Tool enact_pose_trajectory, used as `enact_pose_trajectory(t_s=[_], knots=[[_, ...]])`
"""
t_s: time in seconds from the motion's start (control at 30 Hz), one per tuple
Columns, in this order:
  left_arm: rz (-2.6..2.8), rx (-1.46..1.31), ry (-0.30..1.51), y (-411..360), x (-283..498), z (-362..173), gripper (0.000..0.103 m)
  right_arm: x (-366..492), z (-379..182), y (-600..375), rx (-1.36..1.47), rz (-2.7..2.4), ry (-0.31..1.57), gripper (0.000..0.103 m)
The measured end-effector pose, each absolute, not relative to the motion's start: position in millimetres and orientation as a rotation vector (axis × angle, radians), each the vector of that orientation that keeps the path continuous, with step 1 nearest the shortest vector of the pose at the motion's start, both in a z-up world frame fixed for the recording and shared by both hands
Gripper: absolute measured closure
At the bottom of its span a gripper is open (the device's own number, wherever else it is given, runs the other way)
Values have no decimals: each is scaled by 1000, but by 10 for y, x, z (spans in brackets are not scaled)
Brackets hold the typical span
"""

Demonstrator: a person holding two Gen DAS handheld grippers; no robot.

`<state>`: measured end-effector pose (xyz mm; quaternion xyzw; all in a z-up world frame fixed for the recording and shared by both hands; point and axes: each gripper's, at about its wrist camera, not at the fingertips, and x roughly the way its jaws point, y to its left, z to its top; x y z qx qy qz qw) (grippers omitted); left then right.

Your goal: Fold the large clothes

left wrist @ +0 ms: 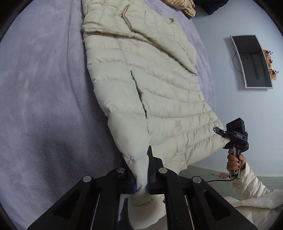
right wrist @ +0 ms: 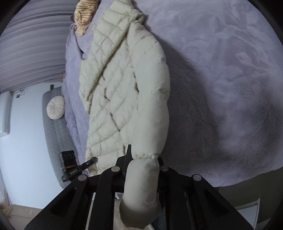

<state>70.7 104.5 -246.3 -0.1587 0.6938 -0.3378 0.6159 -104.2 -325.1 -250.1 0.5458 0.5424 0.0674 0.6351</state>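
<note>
Both tools (left wrist: 141, 169) (right wrist: 141, 168) clamp jacket (left wrist: 145, 85).

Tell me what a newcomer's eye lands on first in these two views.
The cream puffer coat dominates, stretched lengthwise over the lilac blanket. The left gripper pinches its near end at bottom centre, and the right gripper clamps another edge to the right. A striped tan garment lies at the coat's far end.

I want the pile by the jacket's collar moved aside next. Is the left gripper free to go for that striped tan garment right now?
Probably not. The left gripper is shut on the cream puffer jacket at its near end, and the striped tan garment lies at the far end of the lavender blanket. It would have to let go first.
</note>
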Motion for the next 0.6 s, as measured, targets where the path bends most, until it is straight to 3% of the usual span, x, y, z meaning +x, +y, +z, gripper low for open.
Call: enact_pose_trajectory(t_s=[0.33, 0.6], knots=[[-714, -563, 1358, 1041, 1476, -1735, 95, -201, -1835, -3523, 1297, 351, 998, 89], [-568, -553, 1260, 991, 2380, -1735, 95, 836, -1655, -3857, 1307, 404, 913, 89]])
